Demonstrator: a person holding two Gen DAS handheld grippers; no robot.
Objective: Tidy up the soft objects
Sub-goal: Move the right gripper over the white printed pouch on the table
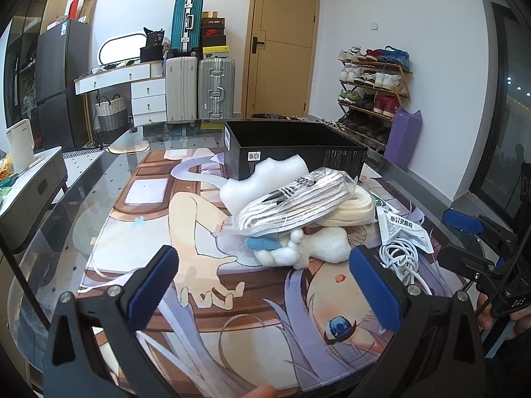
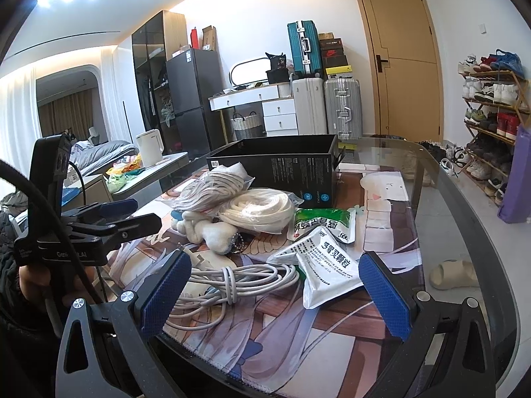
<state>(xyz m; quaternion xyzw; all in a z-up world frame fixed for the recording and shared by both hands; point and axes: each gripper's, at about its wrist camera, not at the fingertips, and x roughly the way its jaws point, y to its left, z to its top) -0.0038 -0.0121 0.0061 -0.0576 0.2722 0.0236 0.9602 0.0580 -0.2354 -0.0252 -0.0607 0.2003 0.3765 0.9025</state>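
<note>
A pile of soft objects lies mid-table in front of an open black box (image 1: 292, 152) (image 2: 282, 165): a bag of striped laces (image 1: 292, 202) (image 2: 212, 189), a cream cord coil (image 1: 348, 209) (image 2: 259, 210), white foam (image 1: 262, 179), a white plush toy (image 1: 315, 248) (image 2: 209, 232), a white cable bundle (image 1: 401, 258) (image 2: 232, 282), a white sachet (image 1: 401, 229) (image 2: 328, 265) and a green sachet (image 2: 325, 222). My left gripper (image 1: 265, 285) is open and empty, just short of the plush. My right gripper (image 2: 275, 295) is open and empty, over the cable and white sachet.
The objects rest on a printed desk mat (image 1: 232, 298) (image 2: 332, 331) on a glass table (image 1: 83, 205) (image 2: 448, 199). The right gripper shows at the right edge of the left wrist view (image 1: 481, 248); the left gripper shows at left in the right wrist view (image 2: 99, 222).
</note>
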